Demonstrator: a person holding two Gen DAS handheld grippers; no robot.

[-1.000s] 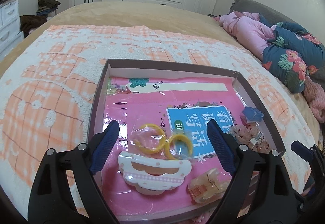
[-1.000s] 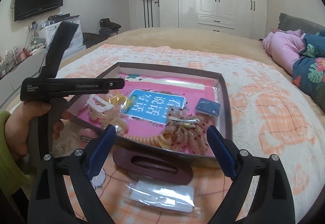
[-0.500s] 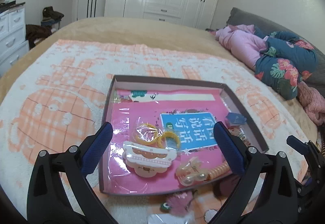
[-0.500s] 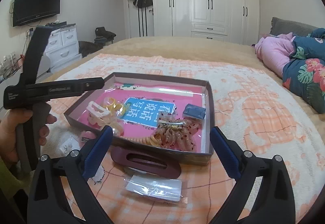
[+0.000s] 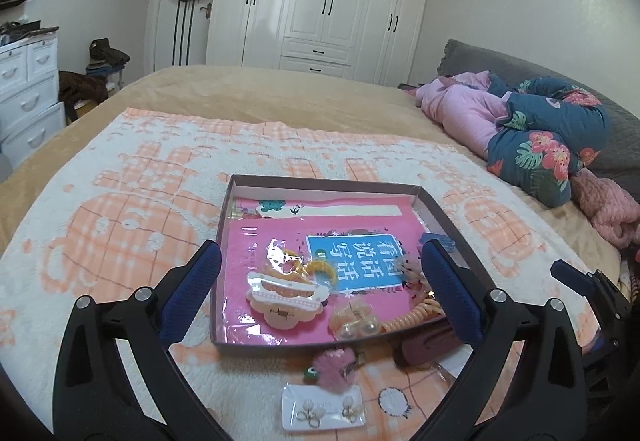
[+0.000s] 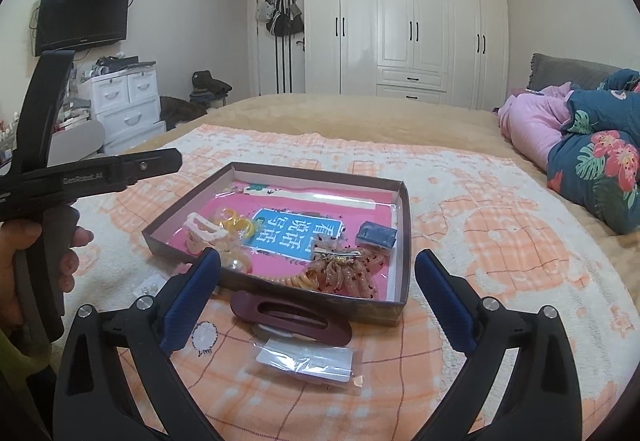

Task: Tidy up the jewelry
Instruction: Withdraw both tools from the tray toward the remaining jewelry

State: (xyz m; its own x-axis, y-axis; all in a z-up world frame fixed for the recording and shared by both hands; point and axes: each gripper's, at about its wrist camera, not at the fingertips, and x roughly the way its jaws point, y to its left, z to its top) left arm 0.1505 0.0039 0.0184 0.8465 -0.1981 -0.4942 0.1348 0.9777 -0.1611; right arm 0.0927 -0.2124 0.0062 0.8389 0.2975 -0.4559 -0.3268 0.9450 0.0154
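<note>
I've got both tongs spread wide and empty, left gripper [image 5: 320, 281] and right gripper [image 6: 318, 291] above the blanket [image 6: 500, 241]; the box [image 6: 404, 237] holds the jewelry; the maroon clip [image 6: 290, 317] lies beside its near wall, long axis along it.

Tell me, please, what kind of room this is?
Most likely a home bedroom: a wide bed under an orange-and-white fleece blanket, a tall white glossy wardrobe, and a white plastic drawer chest beside it.
</note>
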